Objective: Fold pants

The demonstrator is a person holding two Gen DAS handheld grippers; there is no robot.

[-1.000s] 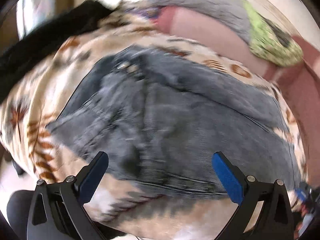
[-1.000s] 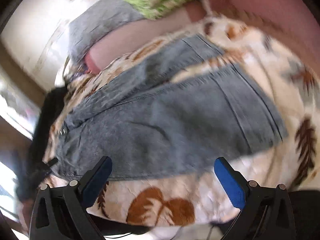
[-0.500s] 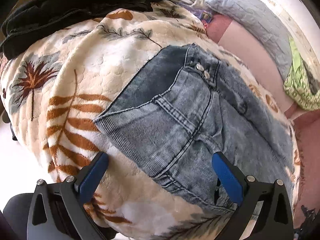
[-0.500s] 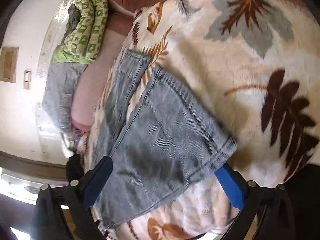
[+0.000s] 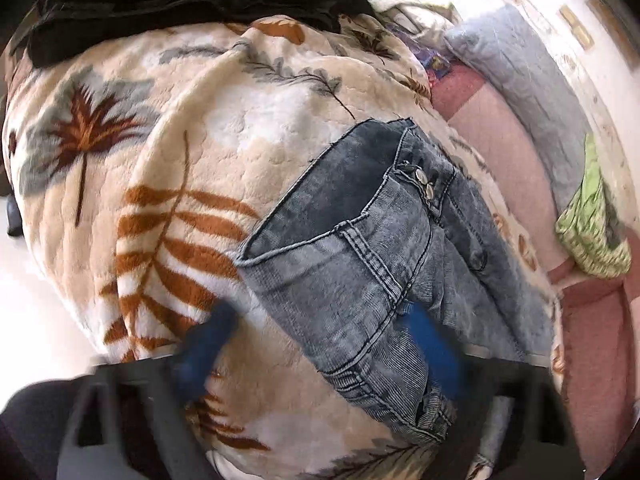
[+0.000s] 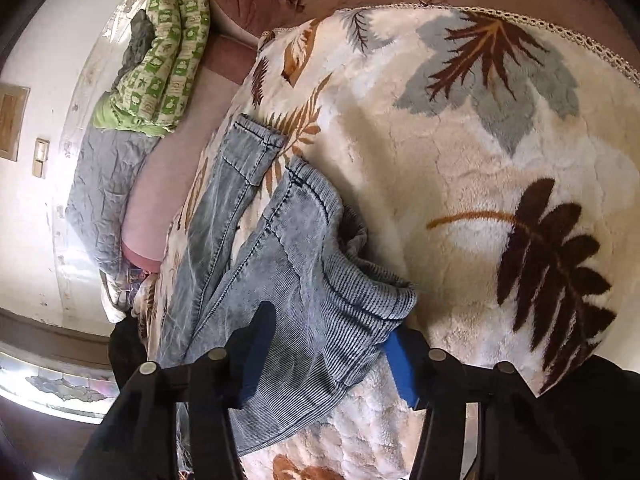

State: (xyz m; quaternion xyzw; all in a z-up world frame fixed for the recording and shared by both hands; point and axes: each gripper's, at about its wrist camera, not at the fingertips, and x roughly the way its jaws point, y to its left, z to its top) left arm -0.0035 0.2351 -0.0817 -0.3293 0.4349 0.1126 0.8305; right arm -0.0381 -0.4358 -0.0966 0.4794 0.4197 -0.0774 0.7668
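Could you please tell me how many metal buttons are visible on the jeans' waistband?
2. Both buttons sit side by side at the waistband of the jeans, in the left wrist view. Others may be hidden under folds.
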